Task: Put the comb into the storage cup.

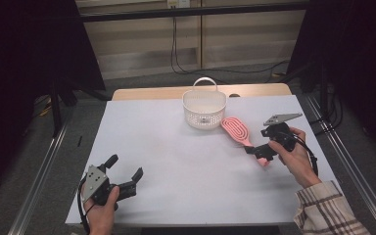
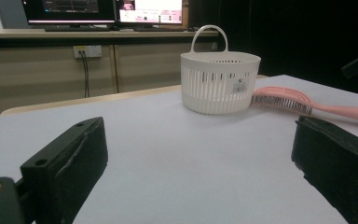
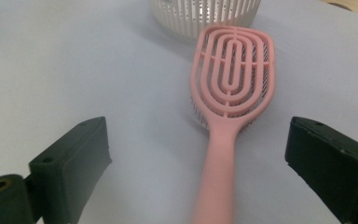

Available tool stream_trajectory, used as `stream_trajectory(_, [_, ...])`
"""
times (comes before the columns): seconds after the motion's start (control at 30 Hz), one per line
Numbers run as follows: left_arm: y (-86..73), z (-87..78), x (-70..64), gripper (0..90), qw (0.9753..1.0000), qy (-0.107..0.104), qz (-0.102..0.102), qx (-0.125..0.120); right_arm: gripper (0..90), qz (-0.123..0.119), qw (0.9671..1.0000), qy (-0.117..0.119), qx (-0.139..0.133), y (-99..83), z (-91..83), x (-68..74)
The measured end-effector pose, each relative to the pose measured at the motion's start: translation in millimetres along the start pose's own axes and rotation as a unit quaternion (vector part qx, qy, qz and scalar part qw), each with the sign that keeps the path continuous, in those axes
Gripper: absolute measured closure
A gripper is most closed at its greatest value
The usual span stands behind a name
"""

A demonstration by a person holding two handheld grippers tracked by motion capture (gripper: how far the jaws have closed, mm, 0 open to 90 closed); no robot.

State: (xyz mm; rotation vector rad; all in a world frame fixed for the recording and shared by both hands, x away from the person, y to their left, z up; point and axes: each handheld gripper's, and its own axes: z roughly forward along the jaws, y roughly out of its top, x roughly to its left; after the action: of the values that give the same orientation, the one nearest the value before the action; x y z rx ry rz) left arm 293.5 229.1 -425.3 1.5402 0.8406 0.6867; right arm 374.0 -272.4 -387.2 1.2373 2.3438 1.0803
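Pink plastic vented hairbrush [image 3: 230,93] lies flat on the white table sheet [image 1: 176,147], bristles down, oval head toward the white slotted plastic basket with hoop handle [image 1: 204,108], handle running back toward the person's side. In the right gripper view the handle runs up the middle between the two black jaws; both jaws stand wide apart, one on each side of the handle, neither touching it, nothing gripped. Right gripper [image 3: 198,158] is low, close to the sheet, pointing along the brush toward the basket.

High view: brush [image 1: 236,129] head sits just beside the basket's right side, near it; can't tell if they touch. Handle end lies under the right gripper [image 1: 258,151], whose grey three-cornered plate is on top. Right hand [image 1: 293,156] wraps the gripper body from behind, plaid sleeve [image 1: 328,208] coming in from the bottom right.

Room: open sheet all along the brush's left side, and the whole centre of the table is free. Brush is in the right half, some sheet between it and the right edge. Basket sits near the far edge, upright, handle up.

Left gripper [image 1: 125,169] is well apart from all this, at the near left corner, held by the left hand [image 1: 103,203] just above the sheet. Its jaws are wide open, holding nothing. Left gripper view looks across bare sheet at the basket [image 2: 220,81] with the brush [image 2: 289,100] beside it.
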Motion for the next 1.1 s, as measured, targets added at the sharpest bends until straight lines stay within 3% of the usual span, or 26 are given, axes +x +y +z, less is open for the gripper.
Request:
stream_trajectory(0.13, [0.3,-0.6,-0.1,3.7,1.0,0.0,0.002,-0.001,5.2,-0.004,0.9996,-0.019,-0.019,3.1,0.2,1.8])
stream_trajectory(0.27, [0.1,-0.5,-0.3,3.7,1.0,0.0,0.004,0.0,5.4,0.015,0.9993,-0.019,-0.028,5.5,0.1,-2.7])
stream_trajectory(0.37, [0.2,-0.3,-0.6,3.7,1.0,0.0,0.004,0.0,6.2,0.035,0.999,-0.014,-0.024,6.7,-0.3,-7.7])
stream_trajectory(0.7, [0.3,0.5,-0.7,3.7,1.0,-0.001,0.004,0.0,5.3,0.066,0.9976,0.013,-0.017,16.5,1.0,-20.3])
stream_trajectory(1.1, [0.3,0.2,-0.4,3.7,1.0,0.0,0.003,0.0,4.2,0.038,0.9993,0.003,0.002,32.3,7.6,-23.9])
